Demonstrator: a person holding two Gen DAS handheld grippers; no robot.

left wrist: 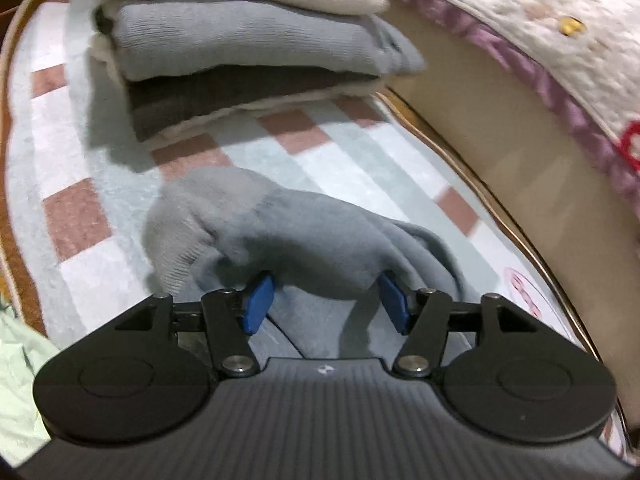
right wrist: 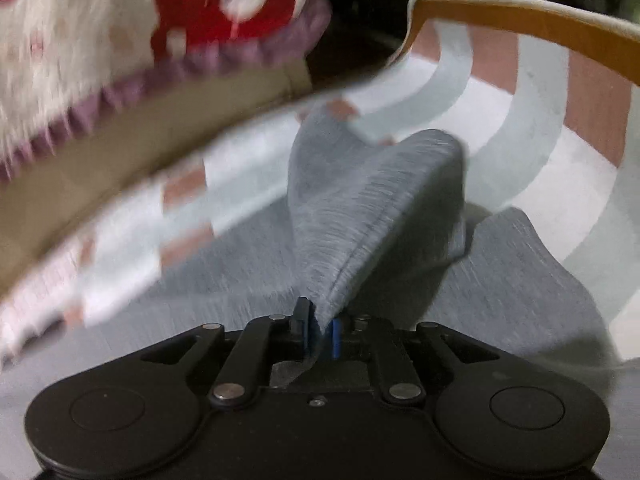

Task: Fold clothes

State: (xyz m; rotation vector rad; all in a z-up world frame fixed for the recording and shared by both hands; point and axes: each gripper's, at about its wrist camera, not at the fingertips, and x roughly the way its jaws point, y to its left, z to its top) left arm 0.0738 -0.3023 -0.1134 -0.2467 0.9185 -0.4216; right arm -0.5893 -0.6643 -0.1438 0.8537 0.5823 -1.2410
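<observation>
A checked mat (left wrist: 80, 216) spreads ahead of both tongs. Far beyond the left tongs (left wrist: 326, 304) sits a stack (left wrist: 248, 40) of folded clothes. Those tongs are released, pads astride the grey garment (left wrist: 280, 232). The right tongs (right wrist: 320, 334) pinch its fold.

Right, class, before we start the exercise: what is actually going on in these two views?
A person with a gripper in each hand is folding a grey knitted garment on a checked pink, white and pale blue mat. The right gripper pinches a fold of it and holds it raised. The left gripper is open over the cloth. A stack of folded knitwear sits behind.
</observation>
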